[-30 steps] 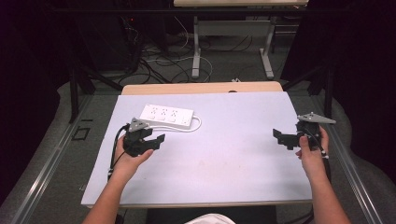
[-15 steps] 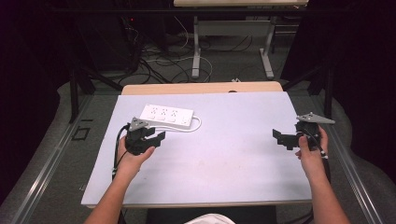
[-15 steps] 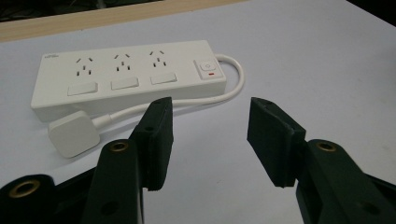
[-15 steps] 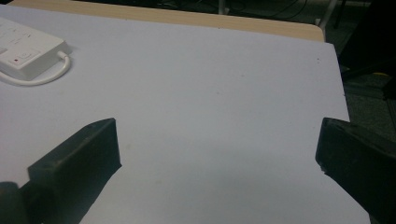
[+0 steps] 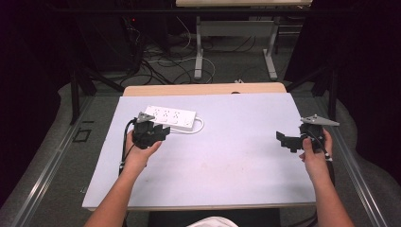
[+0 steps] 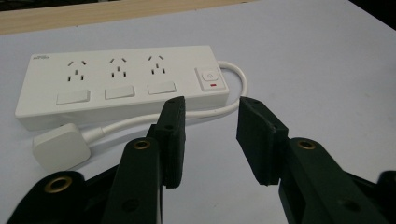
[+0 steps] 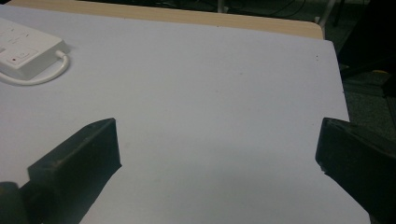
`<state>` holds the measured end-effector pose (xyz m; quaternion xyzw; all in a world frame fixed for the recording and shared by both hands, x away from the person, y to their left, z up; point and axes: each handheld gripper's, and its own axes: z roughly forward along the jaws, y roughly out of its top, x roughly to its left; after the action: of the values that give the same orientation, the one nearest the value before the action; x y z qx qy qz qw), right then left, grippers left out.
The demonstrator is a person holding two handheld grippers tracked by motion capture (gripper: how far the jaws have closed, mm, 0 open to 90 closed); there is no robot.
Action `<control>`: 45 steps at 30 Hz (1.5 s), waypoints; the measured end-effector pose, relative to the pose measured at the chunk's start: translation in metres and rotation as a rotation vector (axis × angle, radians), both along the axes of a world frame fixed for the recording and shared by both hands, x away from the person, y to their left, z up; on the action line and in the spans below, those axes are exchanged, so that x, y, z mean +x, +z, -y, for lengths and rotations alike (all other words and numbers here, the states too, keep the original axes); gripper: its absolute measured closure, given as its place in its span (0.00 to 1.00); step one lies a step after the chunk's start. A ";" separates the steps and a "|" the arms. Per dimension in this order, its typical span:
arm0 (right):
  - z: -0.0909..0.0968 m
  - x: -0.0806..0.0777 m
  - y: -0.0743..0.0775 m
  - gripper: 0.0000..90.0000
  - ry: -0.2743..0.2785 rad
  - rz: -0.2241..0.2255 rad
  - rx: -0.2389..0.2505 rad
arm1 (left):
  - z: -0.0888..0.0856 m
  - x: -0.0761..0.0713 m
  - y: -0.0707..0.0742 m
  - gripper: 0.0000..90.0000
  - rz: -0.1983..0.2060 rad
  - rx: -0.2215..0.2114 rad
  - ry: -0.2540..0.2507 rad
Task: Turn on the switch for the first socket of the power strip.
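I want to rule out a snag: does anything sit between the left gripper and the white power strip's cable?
Nothing visible does. The left gripper, whose jaws have just been closing with nothing between them, faces the white cable across bare table.

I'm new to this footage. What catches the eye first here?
A white power strip lies at the far left of the pale table, its cord looping back to a plug beside it. The left gripper sits just short of the cord, jaws just closing on nothing. The right gripper waits open at the right edge.
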<state>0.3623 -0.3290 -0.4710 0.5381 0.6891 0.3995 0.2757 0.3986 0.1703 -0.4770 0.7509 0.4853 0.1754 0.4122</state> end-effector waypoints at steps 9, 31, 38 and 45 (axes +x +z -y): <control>0.001 0.001 -0.003 0.00 -0.001 -0.009 0.003 | 0.005 0.015 0.011 0.74 -0.058 -0.015 -0.003; 0.002 0.002 -0.005 0.00 -0.007 -0.014 0.006 | 0.027 0.056 0.049 0.98 -0.105 0.083 0.027; 0.002 0.002 -0.005 0.00 -0.005 -0.014 0.005 | 0.033 0.070 0.058 0.99 -0.133 0.094 0.034; 0.002 0.003 -0.007 0.00 -0.008 -0.017 0.004 | 0.040 0.084 0.063 1.00 -0.169 0.096 0.054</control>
<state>0.3651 -0.3313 -0.4778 0.5447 0.6885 0.3953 0.2702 0.4829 0.1306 -0.4135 0.7685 0.5295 0.1458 0.3284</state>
